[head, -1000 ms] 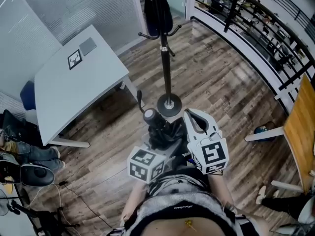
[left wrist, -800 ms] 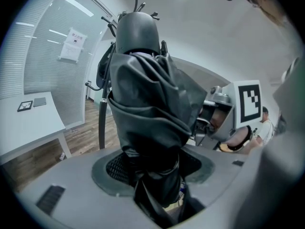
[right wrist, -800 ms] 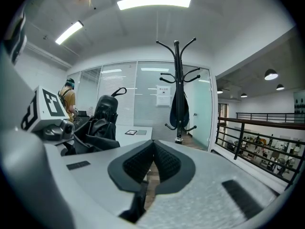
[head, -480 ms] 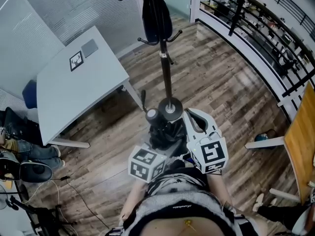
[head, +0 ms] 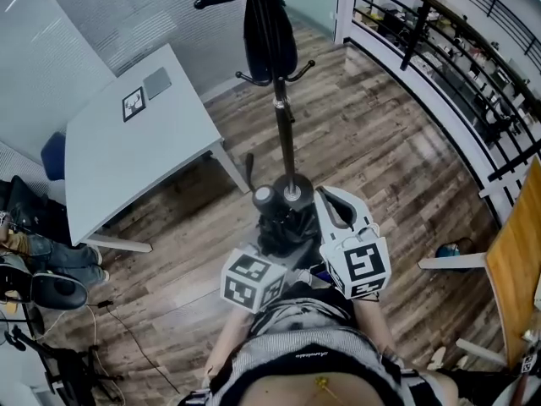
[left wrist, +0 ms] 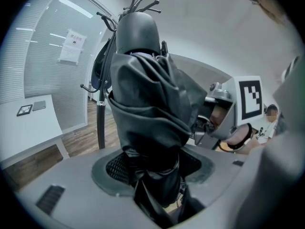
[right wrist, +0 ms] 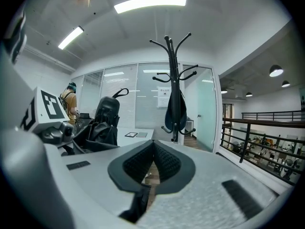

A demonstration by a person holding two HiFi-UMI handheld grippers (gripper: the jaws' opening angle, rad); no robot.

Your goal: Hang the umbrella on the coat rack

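Two grippers are down by the foot of the rack (head: 285, 134). The left gripper (left wrist: 152, 175) is squeezed tight on the folded black umbrella (left wrist: 143, 104), which stands up right beside the rack's foot, and the right gripper (right wrist: 153, 163) is pinched closed on nothing, just to the right of that foot. The hooks are high up the rack and a dark bag (head: 269, 24) hangs there, so I think the umbrella could miss a hook, bump the bag, or slide out of its soft cloth grip on the way up.
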